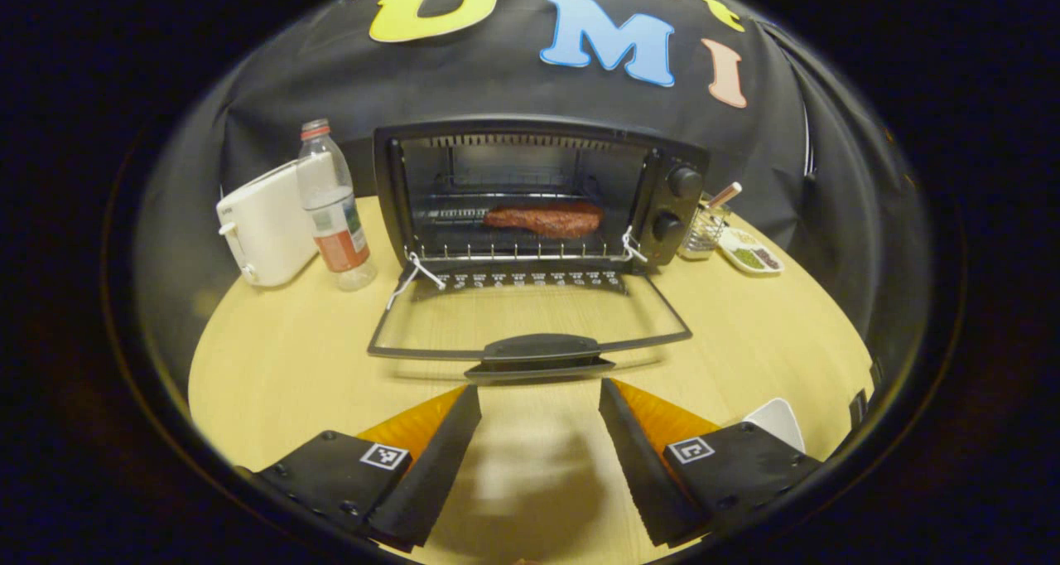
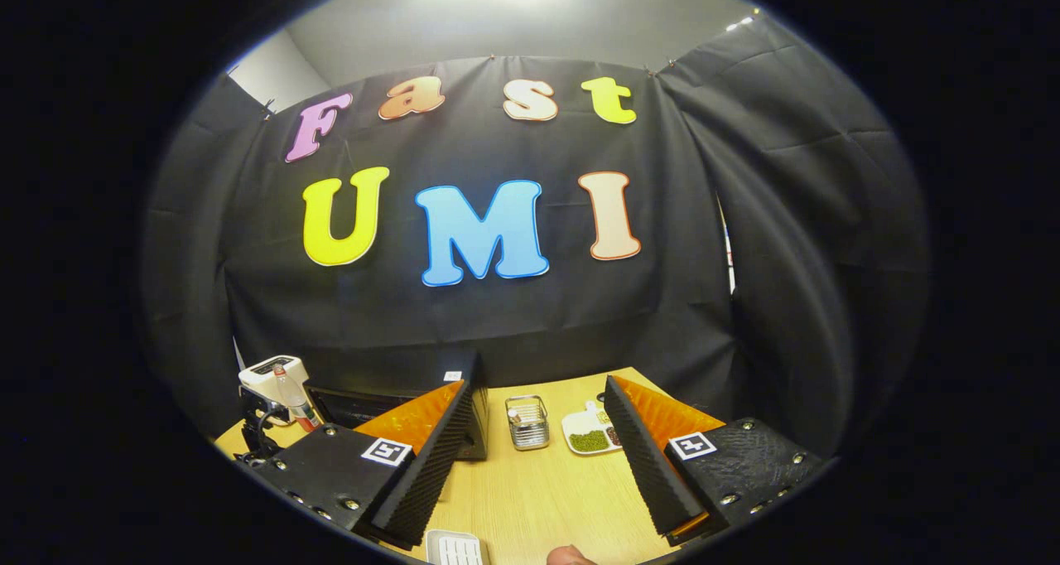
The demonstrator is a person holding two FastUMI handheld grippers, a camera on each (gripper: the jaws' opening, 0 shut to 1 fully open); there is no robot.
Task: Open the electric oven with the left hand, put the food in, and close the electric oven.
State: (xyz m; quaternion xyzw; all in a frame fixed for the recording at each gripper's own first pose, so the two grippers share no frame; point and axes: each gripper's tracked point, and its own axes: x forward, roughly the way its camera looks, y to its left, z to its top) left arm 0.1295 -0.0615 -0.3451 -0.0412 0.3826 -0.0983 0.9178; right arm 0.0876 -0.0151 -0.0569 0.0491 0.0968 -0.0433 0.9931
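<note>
My left tongs (image 1: 540, 432) are wide open over the desk (image 1: 290, 358), just before the oven (image 1: 538, 200) door (image 1: 530, 321), which lies flat. The meat (image 1: 544, 219) sits on the rack inside. My right tongs (image 2: 538, 457) are wide open too, holding nothing.

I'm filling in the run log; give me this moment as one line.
oven: door down flat, open | meat: on rack inside | left gripper: open, before door handle | right gripper: open, raised

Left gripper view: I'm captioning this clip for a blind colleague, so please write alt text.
An electric oven stands open on a wooden table, door folded flat, meat on its rack. The open left hand-held gripper faces the door handle. A bottle and toaster stand left.
</note>
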